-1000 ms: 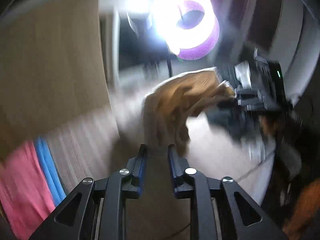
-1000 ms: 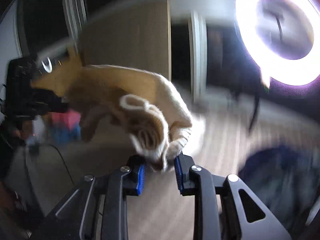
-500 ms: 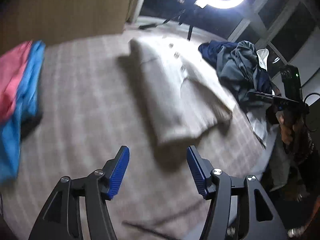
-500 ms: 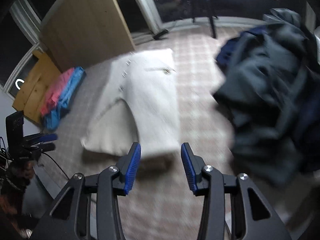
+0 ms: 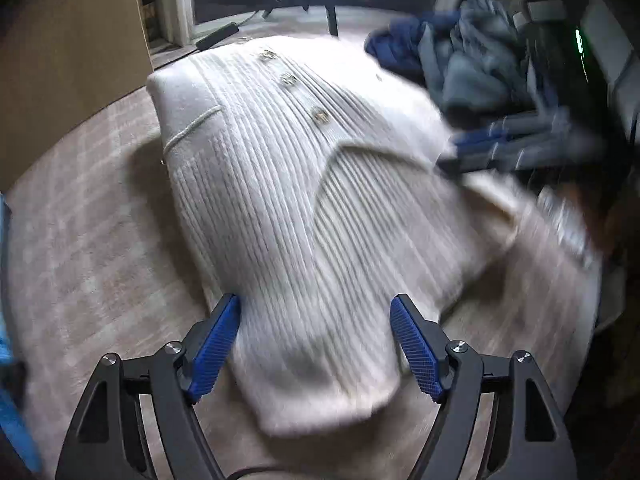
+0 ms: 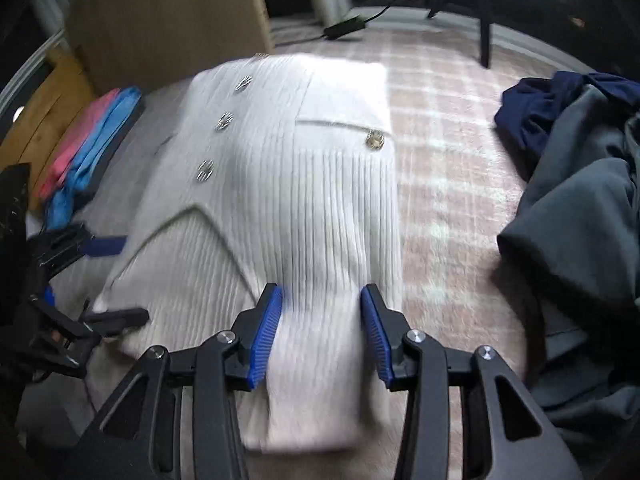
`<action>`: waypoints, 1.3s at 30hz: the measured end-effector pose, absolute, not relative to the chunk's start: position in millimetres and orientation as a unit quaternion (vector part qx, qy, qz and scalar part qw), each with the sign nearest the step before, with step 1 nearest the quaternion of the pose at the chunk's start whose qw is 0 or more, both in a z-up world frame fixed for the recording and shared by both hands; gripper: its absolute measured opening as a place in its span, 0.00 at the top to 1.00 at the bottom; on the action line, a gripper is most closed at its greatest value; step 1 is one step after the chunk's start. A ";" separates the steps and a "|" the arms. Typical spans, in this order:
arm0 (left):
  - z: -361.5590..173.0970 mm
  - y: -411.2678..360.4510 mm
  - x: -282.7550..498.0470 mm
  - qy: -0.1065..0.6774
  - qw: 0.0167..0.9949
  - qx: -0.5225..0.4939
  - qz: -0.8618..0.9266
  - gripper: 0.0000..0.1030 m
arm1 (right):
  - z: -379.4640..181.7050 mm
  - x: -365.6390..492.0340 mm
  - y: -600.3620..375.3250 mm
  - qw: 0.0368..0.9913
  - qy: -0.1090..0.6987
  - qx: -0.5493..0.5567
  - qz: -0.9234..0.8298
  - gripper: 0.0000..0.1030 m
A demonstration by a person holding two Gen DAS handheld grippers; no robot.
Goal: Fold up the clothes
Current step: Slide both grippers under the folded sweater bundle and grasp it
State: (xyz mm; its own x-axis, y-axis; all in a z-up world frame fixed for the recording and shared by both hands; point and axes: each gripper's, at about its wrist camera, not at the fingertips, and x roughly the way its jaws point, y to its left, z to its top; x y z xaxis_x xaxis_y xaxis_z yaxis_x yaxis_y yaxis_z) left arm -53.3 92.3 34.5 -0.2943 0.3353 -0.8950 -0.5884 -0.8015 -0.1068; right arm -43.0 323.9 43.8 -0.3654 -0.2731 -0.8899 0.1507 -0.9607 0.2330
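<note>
A cream ribbed-knit cardigan with metal buttons (image 5: 304,200) is lying flat on the pale plaid rug (image 5: 92,240), its hem blurring between both tools. The left gripper (image 5: 316,344), just widened, and the right gripper (image 6: 322,336) are standing open, clasping nothing. Crumpled dark-blue clothes (image 6: 580,208) are piling at three o'clock, cut off.

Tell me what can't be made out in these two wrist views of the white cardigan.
- Cardigan near hem: smeared by motion blur in both wrist views.
- Its right sleeve, left wrist view: covered by the blurred right tool.
- Dark clothes pile: cut off by the right edge of the right wrist view.
- Pink and blue stack: too blurred to identify the items.
</note>
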 end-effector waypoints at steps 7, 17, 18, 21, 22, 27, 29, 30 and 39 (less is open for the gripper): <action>69.0 28.6 -91.5 -0.084 0.230 -0.519 0.819 0.26 | 60.3 -65.6 370.6 0.111 -0.172 0.494 -0.845 0.31; 35.5 22.2 -125.8 -0.152 0.213 -0.561 0.785 0.26 | 18.0 -91.2 373.5 0.149 -0.219 0.486 -0.833 0.29; 34.3 23.6 -124.0 -0.153 0.215 -0.559 0.786 0.26 | 17.8 -90.5 372.3 0.158 -0.217 0.481 -0.834 0.28; 31.3 30.2 -123.7 -0.147 0.227 -0.558 0.784 0.26 | 15.7 -90.8 365.0 0.191 -0.215 0.475 -0.832 0.28; 30.8 33.5 -123.9 -0.144 0.235 -0.560 0.781 0.25 | 16.0 -91.4 361.3 0.198 -0.207 0.476 -0.831 0.27; 31.7 59.5 -122.4 -0.102 0.267 -0.569 0.771 0.26 | 14.9 -94.6 338.5 0.255 -0.183 0.480 -0.819 0.30; 31.2 67.4 -121.0 -0.087 0.273 -0.567 0.772 0.26 | 14.7 -94.8 326.4 0.267 -0.164 0.479 -0.820 0.30; 31.6 70.7 -120.5 -0.081 0.274 -0.563 0.775 0.32 | 15.5 -94.2 319.7 0.269 -0.149 0.477 -0.823 0.33; 30.3 80.9 -124.7 -0.089 0.281 -0.556 0.777 0.60 | 3.9 -95.6 311.2 0.281 -0.201 0.471 -0.812 0.64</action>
